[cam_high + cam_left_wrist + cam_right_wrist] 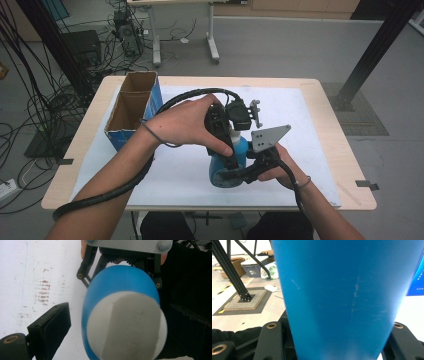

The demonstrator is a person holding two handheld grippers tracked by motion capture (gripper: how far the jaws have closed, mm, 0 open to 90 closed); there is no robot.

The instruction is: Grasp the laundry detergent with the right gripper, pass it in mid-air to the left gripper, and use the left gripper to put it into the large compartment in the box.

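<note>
A blue bottle [239,155] is clamped low down by the right gripper [235,175] above a white sheet [300,115] on a wooden table [330,125]; the left gripper [231,150], jaws parted, brackets its top. A cardboard box [131,107] stands left; cables [30,100] litter the grey floor [280,50].

The high view looks forward and down over the white-covered wooden table [320,150]. Both gripper views sit very close to the smooth blue plastic bottle [120,287], which all three share.

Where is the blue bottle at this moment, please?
In the high view the blue bottle sits front and centre on the white mat, clamped by the right gripper.
</note>
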